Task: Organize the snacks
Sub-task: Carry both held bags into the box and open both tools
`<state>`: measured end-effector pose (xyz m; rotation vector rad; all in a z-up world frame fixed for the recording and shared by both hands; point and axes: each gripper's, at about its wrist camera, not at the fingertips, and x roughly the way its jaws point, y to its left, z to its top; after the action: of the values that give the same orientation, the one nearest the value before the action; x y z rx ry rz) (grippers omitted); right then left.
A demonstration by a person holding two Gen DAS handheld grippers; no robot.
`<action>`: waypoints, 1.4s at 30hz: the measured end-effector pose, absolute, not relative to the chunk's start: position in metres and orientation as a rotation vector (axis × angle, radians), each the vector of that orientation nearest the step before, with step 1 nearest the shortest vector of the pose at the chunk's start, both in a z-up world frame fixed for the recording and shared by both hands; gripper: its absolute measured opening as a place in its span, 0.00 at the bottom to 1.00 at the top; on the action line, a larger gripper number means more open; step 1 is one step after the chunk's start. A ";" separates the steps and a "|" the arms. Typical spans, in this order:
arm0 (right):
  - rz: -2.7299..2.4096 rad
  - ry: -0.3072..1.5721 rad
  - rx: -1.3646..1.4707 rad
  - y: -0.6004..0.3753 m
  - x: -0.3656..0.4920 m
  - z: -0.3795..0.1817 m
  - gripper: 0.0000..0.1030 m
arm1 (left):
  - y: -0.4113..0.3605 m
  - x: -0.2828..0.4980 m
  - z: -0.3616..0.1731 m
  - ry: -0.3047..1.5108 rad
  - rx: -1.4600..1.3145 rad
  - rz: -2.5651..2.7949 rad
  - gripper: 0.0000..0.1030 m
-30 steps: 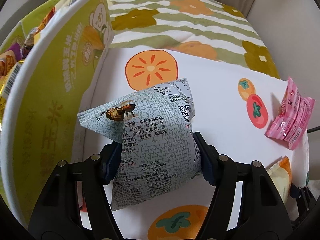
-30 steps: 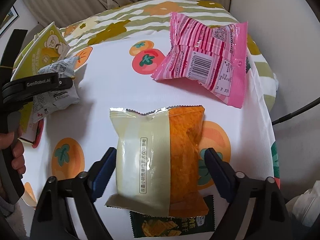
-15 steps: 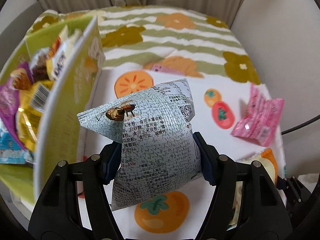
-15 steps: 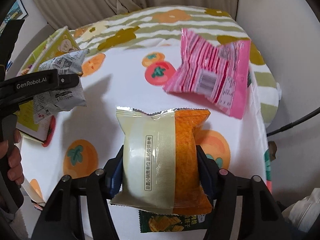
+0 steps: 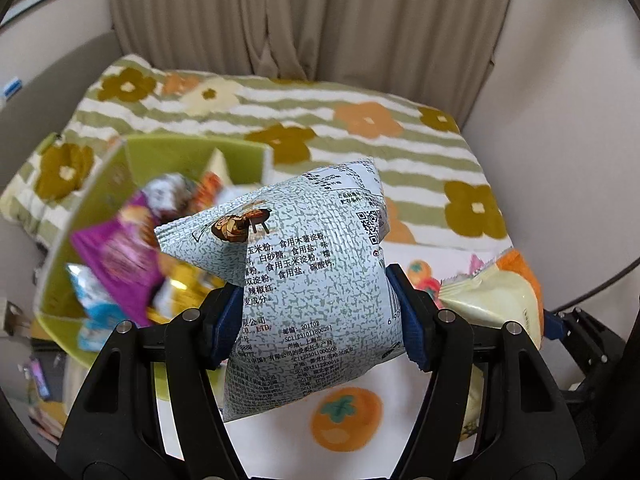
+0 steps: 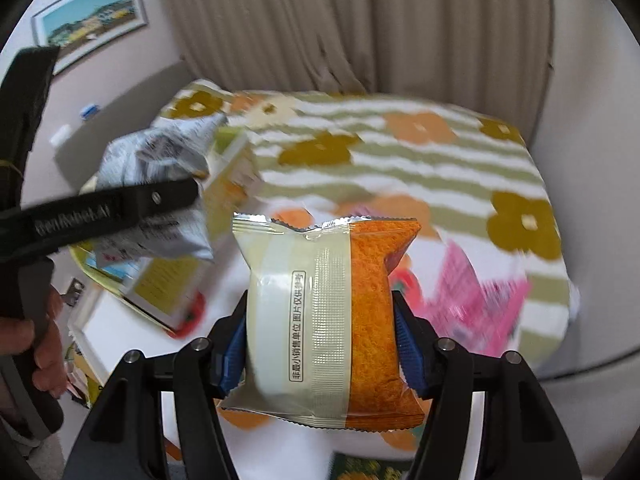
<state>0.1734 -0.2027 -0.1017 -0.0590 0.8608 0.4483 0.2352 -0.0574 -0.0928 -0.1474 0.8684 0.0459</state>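
Left wrist view: left gripper [image 5: 316, 312] clamped on a grey speckled snack packet [image 5: 308, 280], blue pads [image 5: 226, 320] pressing both sides, packet raised clear of the tablecloth [image 5: 400, 384] with its persimmon print. To the left and below, a green box [image 5: 192, 156] holding blurred packets, among them a purple one [image 5: 120, 256]. At far right, the cream-and-orange packet [image 5: 496, 300], raised too. Beyond, a striped flower-patterned cloth [image 5: 360, 132] and curtain [image 5: 300, 20]. Right wrist view: right gripper [image 6: 320, 344] gripping the cream-and-orange packet [image 6: 332, 312] by its long sides, held above the table. Up left, the left gripper [image 6: 120, 208] with the grey packet [image 6: 160, 156] over the green box [image 6: 168, 280], blurred. At right, a pink packet [image 6: 476, 312] lying on the tablecloth, smeared by motion.
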 end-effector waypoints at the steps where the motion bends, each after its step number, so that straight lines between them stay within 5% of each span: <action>1: 0.466 0.851 -0.054 -0.196 0.175 -0.096 0.57 | -0.049 0.235 -0.088 0.861 -0.149 0.051 0.61; 9: 0.510 0.810 -0.049 -0.141 0.196 -0.069 0.57 | 0.043 0.263 -0.058 0.843 -0.147 0.116 0.61; 20: 0.474 0.819 -0.015 -0.031 0.242 -0.061 0.57 | 0.152 0.329 -0.086 0.937 -0.119 0.053 0.62; 23: 0.445 0.834 -0.004 -0.011 0.253 -0.065 0.57 | 0.165 0.345 -0.097 0.961 -0.084 0.017 0.80; 24: 0.435 0.838 -0.002 -0.007 0.255 -0.066 0.57 | 0.167 0.350 -0.102 0.966 -0.068 0.006 0.95; 25: 0.423 0.841 0.000 -0.003 0.258 -0.068 0.57 | 0.170 0.352 -0.105 0.969 -0.057 -0.004 1.00; 42: 0.332 0.921 0.013 0.046 0.293 -0.089 0.57 | 0.211 0.312 -0.133 0.993 -0.095 -0.113 1.00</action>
<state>0.2931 0.0460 -0.0895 0.0128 0.9208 0.3322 0.3122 0.2115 -0.1333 -0.0946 0.9926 -0.1131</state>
